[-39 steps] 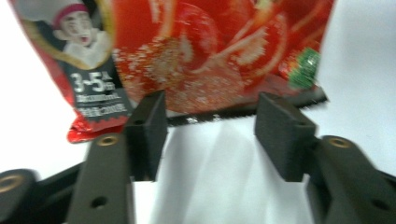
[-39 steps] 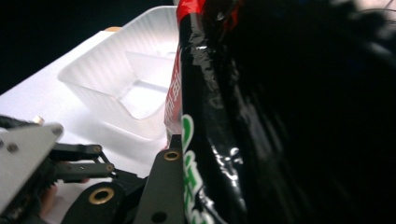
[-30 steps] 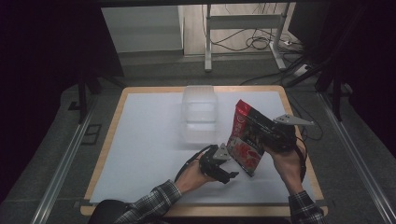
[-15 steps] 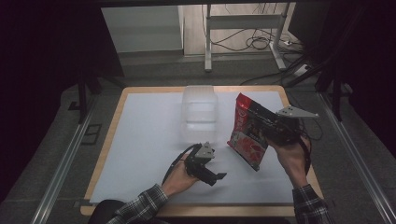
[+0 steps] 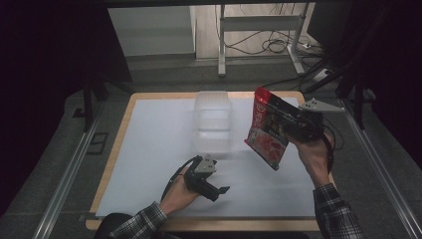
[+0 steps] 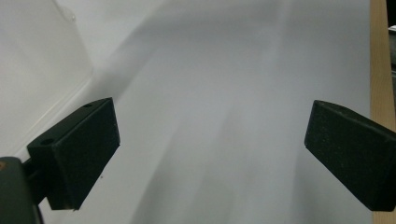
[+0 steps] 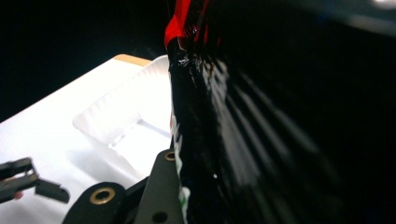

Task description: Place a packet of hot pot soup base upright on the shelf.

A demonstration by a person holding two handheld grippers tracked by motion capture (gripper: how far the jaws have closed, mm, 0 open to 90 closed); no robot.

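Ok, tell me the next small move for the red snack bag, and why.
Probably carry the glossy red snack bag left and lower it toward the clear plastic tub. The right gripper is shut on it, holding it off the table beside the open tub, while the left gripper rests open and idle.

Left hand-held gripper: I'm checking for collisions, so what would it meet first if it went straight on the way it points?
Probably nothing soon: the left hand-held gripper, jaws open, faces bare white table sheet. The clear plastic container sits off to one side.
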